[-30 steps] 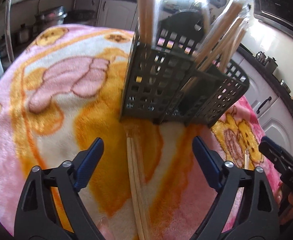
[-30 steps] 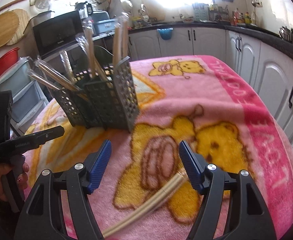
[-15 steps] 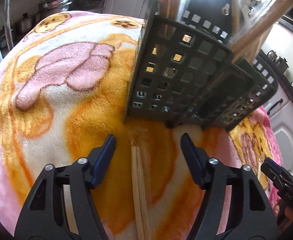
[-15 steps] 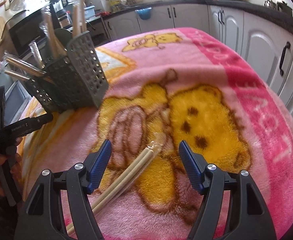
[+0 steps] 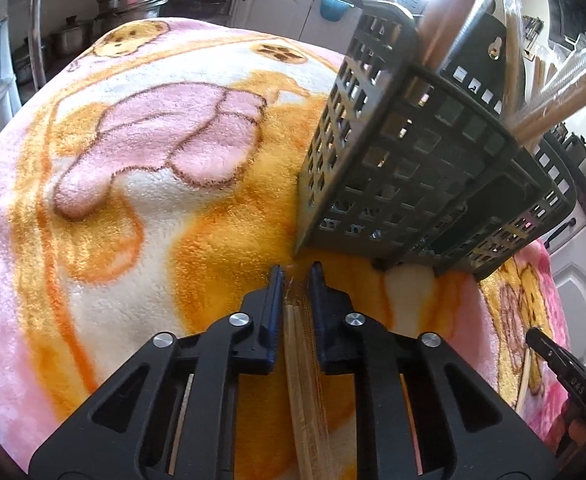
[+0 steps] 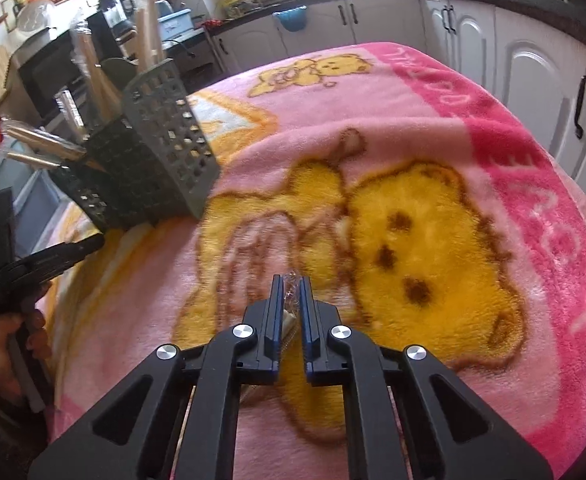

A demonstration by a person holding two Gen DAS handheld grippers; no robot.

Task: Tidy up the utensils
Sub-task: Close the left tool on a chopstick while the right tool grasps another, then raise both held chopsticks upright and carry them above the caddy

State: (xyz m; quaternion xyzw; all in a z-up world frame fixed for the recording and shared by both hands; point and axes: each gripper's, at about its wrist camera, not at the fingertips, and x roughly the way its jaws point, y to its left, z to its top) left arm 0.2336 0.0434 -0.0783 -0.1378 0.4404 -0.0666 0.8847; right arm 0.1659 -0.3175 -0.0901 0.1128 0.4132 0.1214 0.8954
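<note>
Both pairs of blue pads closed in since half a second back: then spread wide over the blanket, now drawn tight. Left tool (image 5: 296,276) clamped on a wrapped chopstick pair (image 5: 301,364), pads gripping near its far end, the sticks running back under the tool body toward the camera. Right tool (image 6: 291,286) likewise clamped on its own wrapped pair (image 6: 289,312), crinkled clear wrapper poking out past the fingertips, the rest hidden below the tool.

Grips taken close to the stick ends, probably so each pair can swing upright and drop end-first into a slot. Both pairs apparently lying on the blanket (image 5: 141,208) or barely off it; lift not clearly begun.

Beyond the left tool, just ahead and near touching distance, the grey caddy (image 5: 413,168), already stocked with wrapped chopsticks leaning out of its compartments. Seen from the right wrist, the same caddy (image 6: 161,152) off to the left, well apart from that tool, with the left tool's handle and hand at the frame edge.

Also changed from earlier: left camera nearer the caddy, which fills more of the view; right camera lower over the bear print. Worktop fully covered by the blanket.
</note>
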